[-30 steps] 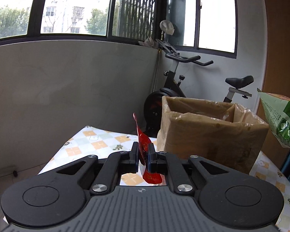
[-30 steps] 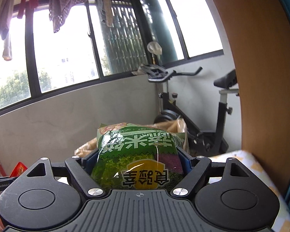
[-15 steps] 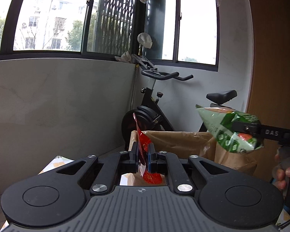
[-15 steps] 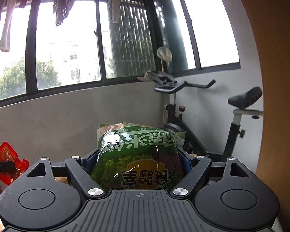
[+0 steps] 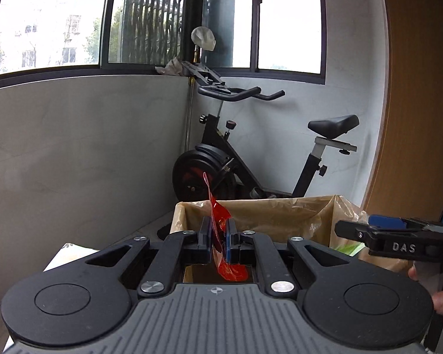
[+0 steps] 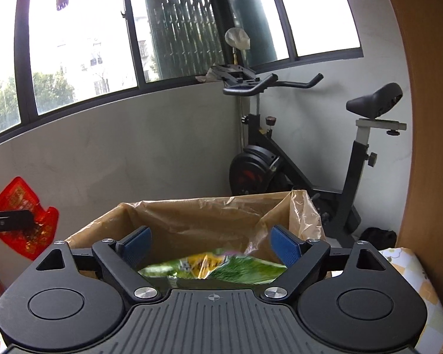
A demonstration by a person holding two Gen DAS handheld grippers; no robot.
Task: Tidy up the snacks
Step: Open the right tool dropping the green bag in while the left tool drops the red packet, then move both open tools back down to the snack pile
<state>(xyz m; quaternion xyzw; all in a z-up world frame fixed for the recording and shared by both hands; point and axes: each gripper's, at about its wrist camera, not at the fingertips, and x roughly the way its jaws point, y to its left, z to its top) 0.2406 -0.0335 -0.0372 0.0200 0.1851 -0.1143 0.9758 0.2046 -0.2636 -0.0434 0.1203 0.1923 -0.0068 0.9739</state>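
The green snack bag [image 6: 212,268] is blurred, its lower part hidden inside the cardboard box [image 6: 192,218].

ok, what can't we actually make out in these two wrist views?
- Green snack bag: motion-blurred in the right wrist view, print unreadable; whether it has landed is unclear.
- Box bottom: hidden by its liner and the right tongs.
- Red packet: edge-on in the left tongs, label unreadable.
- Table: mostly cut off by the tool bodies.

Both wrist views face box [image 5: 280,212], bike [image 6: 310,159]
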